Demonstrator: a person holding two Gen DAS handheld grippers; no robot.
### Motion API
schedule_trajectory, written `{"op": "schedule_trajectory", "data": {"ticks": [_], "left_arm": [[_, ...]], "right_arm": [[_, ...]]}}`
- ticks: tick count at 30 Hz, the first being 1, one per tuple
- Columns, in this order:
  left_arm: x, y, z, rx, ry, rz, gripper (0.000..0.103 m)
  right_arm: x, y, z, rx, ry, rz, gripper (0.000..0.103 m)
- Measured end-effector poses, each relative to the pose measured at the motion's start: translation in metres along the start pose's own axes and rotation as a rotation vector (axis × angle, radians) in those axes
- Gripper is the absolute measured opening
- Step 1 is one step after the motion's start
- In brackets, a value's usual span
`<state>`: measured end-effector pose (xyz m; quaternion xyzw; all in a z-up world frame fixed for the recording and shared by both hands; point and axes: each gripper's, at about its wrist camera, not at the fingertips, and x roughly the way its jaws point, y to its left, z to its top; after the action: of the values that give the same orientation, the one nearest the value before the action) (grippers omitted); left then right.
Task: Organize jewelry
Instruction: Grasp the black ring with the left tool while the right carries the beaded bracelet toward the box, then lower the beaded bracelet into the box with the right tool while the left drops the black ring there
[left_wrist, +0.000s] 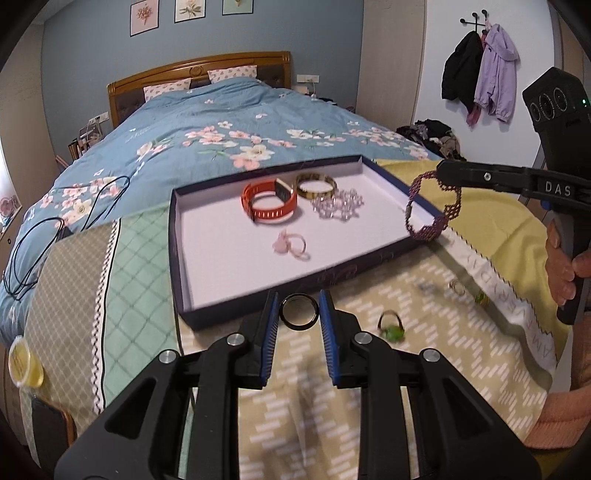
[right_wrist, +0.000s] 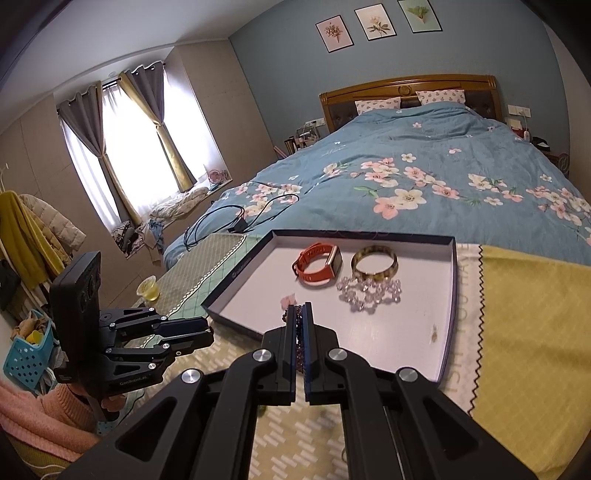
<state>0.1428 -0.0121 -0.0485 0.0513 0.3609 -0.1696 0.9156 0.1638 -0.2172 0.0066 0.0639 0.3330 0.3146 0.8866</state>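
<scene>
Carrying: two pieces toward the tray (left_wrist: 184, 258) on the bed (left_wrist: 221, 110), one per hand.
Tray: holds an orange watch (left_wrist: 267, 203), a bangle (left_wrist: 316, 186), a clear bead bracelet (left_wrist: 338, 206) and a pink ring (left_wrist: 291, 247).
Beaded bracelet (left_wrist: 434, 206): hangs from the pressed-together right hand-held gripper (right_wrist: 301, 314) over the tray's right edge, long axis roughly vertical, loop facing the left camera.
Black ring (left_wrist: 298, 312): pinched between the pads of the left hand-held gripper (left_wrist: 298, 314), just before the tray's near wall, opening facing the camera.
Risk: the smooth ring could slip out and roll; the dangling bracelet could snag the rim.
</scene>
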Motion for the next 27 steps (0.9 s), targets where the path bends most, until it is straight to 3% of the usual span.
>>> {"op": "schedule_trajectory", "data": {"ticks": [8,27], "left_arm": [[0.013,0.002,0.022,-0.024,-0.005,-0.024,0.022],[0.041,0.008,0.043,-0.018,-0.002,0.011,0.022]], "right_arm": [[0.013,-0.006,0.011,0.008,0.000,-0.008,0.002],[0.041,-0.024,0.027,0.037,0.030,-0.019,0.002]]}}
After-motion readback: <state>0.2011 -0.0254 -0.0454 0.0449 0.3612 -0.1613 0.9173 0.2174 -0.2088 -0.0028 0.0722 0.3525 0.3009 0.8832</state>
